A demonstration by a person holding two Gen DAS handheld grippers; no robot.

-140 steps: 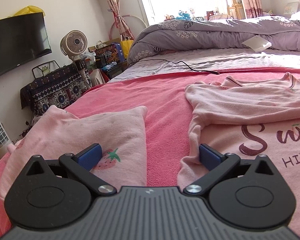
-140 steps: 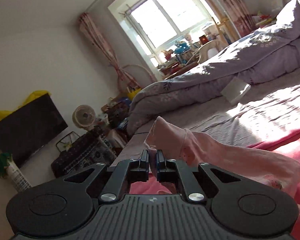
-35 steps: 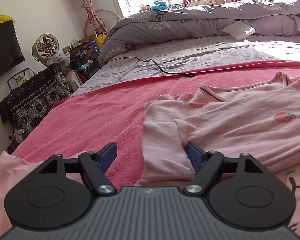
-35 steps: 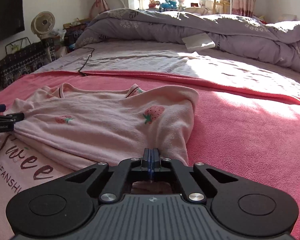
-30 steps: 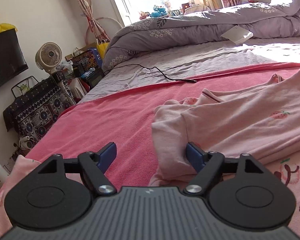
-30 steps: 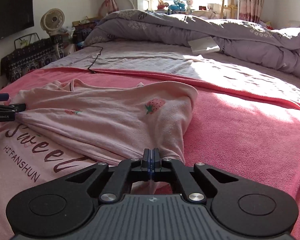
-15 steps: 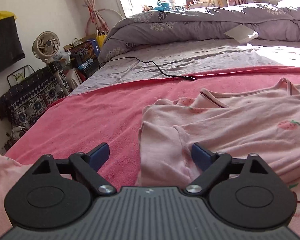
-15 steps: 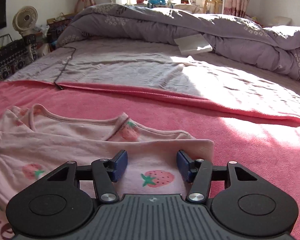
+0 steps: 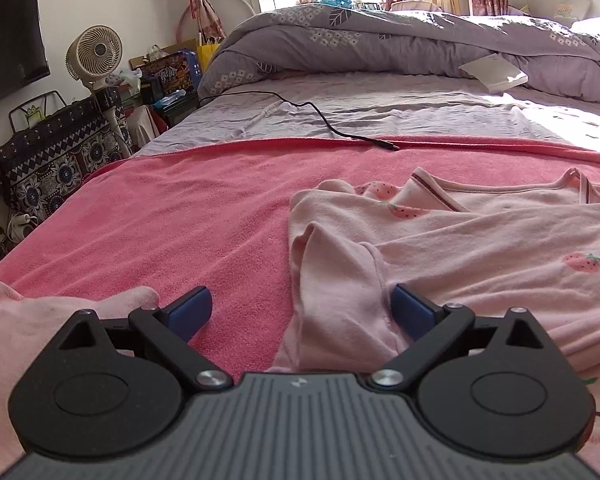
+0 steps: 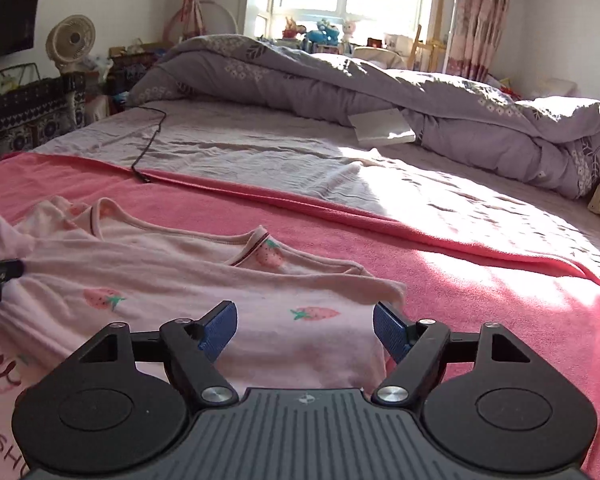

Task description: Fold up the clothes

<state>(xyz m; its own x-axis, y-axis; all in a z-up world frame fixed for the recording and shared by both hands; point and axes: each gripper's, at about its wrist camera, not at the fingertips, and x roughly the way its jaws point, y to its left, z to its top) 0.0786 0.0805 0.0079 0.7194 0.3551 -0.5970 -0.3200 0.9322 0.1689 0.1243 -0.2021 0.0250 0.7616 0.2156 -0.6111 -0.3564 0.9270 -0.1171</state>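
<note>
- Both claws, left [image 9: 300, 312] and right [image 10: 305, 330], are opening; pink shirt [image 10: 236, 304] cloth lies loose between the pads.
- We judge it light, limp, best pinched at folded edges.

Pale pink shirt [image 10: 188, 300] w/ strawberry print + maroon lettering, flat on bed's pink blanket, both sleeves folded in over chest, collar toward far edge. 2nd pink garment [image 9: 28, 320] folded at bed's left edge.
</note>
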